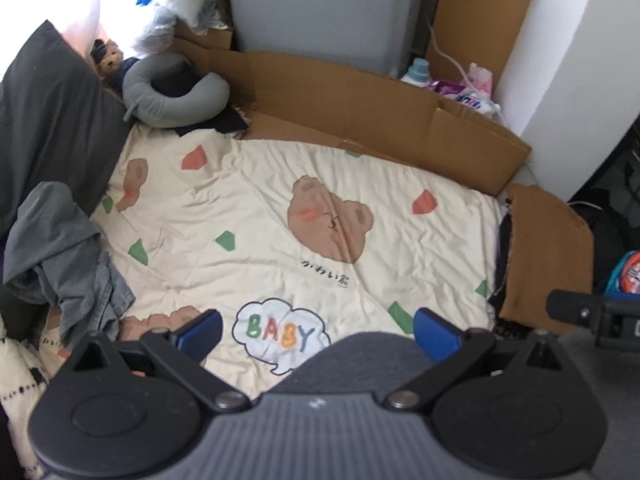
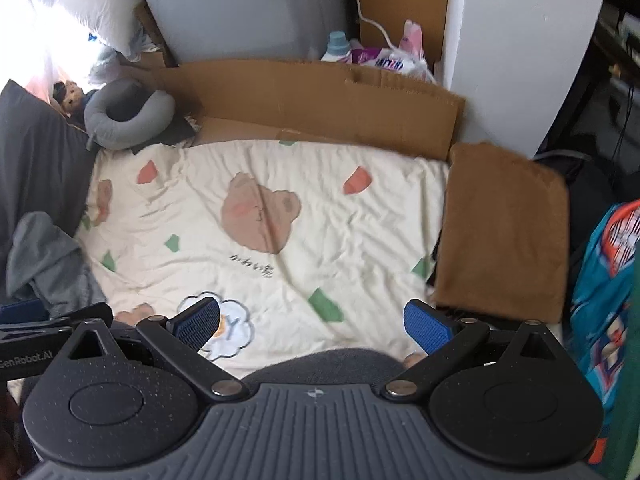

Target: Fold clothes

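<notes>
Two claws here, both spread wide with nothing between the blue pads: the left claw [image 1: 318, 330] and the right claw [image 2: 312, 324] each hang over the near edge of a cream bear-print blanket [image 1: 280, 184] that covers the bed. Clothes-wise, a crumpled grey garment [image 1: 60, 252] sits in a heap at the left edge of the frame in both views, partly on the blanket and up against a dark grey pillow [image 1: 52, 120]. Over on the right side, a brown folded cloth [image 2: 504, 232] lies flat just beside the blanket, with some dark fabric peeking out from under its left edge. Upper left has a grey neck pillow [image 1: 176, 92] with a small doll [image 1: 108, 60] next to it, and flattened cardboard [image 1: 360, 100] runs along the far edge of the blanket. A laundry detergent bottle [image 2: 336, 46] stands behind the cardboard.
</notes>
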The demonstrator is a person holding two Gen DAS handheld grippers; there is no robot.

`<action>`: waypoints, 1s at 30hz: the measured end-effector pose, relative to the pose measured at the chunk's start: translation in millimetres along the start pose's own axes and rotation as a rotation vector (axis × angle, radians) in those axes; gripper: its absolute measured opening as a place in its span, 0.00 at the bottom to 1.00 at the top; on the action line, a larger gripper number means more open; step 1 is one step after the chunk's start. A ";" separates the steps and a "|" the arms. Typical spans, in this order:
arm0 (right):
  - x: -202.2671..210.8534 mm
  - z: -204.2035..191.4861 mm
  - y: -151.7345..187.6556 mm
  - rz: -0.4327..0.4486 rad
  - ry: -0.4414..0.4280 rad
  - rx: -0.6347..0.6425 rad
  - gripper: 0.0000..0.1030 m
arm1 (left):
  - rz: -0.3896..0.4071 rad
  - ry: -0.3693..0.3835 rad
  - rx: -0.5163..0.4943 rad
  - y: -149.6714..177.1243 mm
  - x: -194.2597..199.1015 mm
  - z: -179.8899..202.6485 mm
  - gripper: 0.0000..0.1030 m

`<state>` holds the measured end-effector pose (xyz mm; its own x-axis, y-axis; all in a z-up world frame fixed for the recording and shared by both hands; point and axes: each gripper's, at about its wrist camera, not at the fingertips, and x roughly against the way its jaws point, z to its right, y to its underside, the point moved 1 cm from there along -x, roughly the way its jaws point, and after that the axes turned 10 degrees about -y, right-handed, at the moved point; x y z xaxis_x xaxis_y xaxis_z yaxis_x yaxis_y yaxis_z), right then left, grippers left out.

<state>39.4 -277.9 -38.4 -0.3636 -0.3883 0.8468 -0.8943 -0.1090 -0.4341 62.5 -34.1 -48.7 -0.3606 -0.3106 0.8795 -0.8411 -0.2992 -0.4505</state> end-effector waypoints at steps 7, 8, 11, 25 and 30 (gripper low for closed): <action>-7.7 -7.1 -0.5 -0.021 -0.012 0.040 0.99 | 0.017 -0.035 -0.015 -0.9 -1.6 4.1 0.99; -8.6 -8.8 -0.8 -0.024 -0.007 0.050 0.99 | 0.016 -0.034 -0.009 -1.0 -2.4 3.3 0.99; -10.3 -10.0 -1.5 -0.028 -0.003 0.059 0.99 | 0.004 -0.029 0.002 -1.8 -5.4 0.9 0.99; -13.8 -9.4 -3.2 -0.038 0.012 0.058 0.99 | 0.017 -0.026 -0.020 0.9 -5.9 4.3 0.95; -13.8 -6.1 -4.5 -0.037 0.010 0.060 0.99 | 0.018 -0.024 -0.024 1.0 -6.8 3.8 0.95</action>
<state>46.9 -266.5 -46.2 -0.3332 -0.3741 0.8655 -0.8902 -0.1777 -0.4195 65.7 -35.7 -55.7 -0.3664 -0.3376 0.8670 -0.8442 -0.2713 -0.4624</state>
